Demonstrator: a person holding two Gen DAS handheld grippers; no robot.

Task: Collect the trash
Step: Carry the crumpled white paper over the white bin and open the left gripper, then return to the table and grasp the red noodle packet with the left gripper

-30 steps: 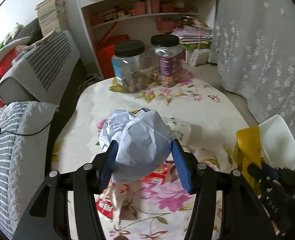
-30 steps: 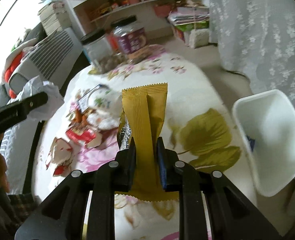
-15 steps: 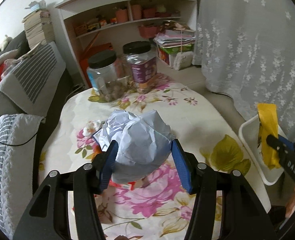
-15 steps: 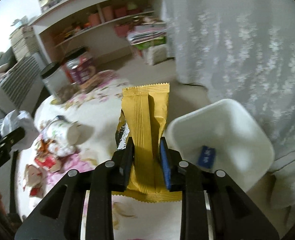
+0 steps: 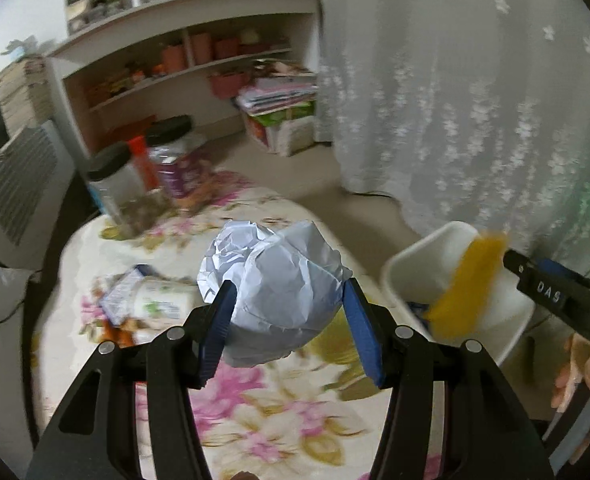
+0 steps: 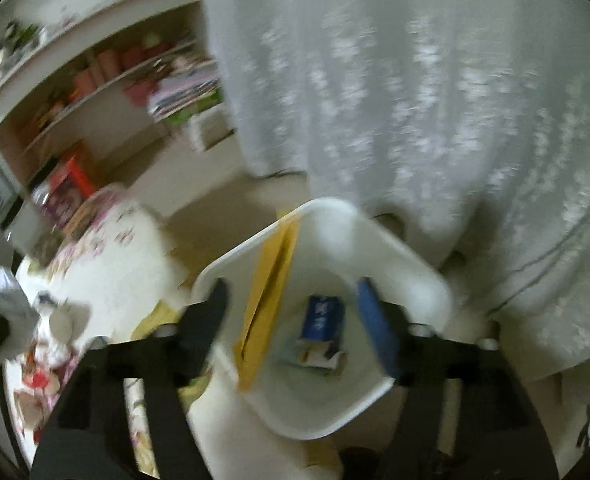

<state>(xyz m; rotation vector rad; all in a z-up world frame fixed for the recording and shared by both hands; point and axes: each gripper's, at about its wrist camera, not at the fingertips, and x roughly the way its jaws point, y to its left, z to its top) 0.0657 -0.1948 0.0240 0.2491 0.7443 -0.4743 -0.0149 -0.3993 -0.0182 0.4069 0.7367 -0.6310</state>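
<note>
My left gripper (image 5: 289,312) is shut on a crumpled ball of white paper (image 5: 275,284) and holds it above the floral table (image 5: 279,416). My right gripper (image 6: 295,312) is open over the white bin (image 6: 435,284). The yellow wrapper (image 6: 267,304) hangs loose between the fingers, falling into the bin against its left wall. In the left wrist view the wrapper (image 5: 467,280) is a yellow blur over the bin (image 5: 411,256), off the right gripper's tip. A blue packet (image 6: 323,316) and other scraps lie in the bin.
More trash lies on the table's left side: a white printed cup (image 5: 163,300) and red wrappers (image 6: 35,380). Two black-lidded jars (image 5: 135,184) stand at the table's far end. A sofa is to the left, a shelf behind, a lace curtain to the right.
My right gripper has swung over the bin and opened, letting go of the yellow wrapper, which is dropping in. My left gripper has moved right toward the bin with the paper ball.
</note>
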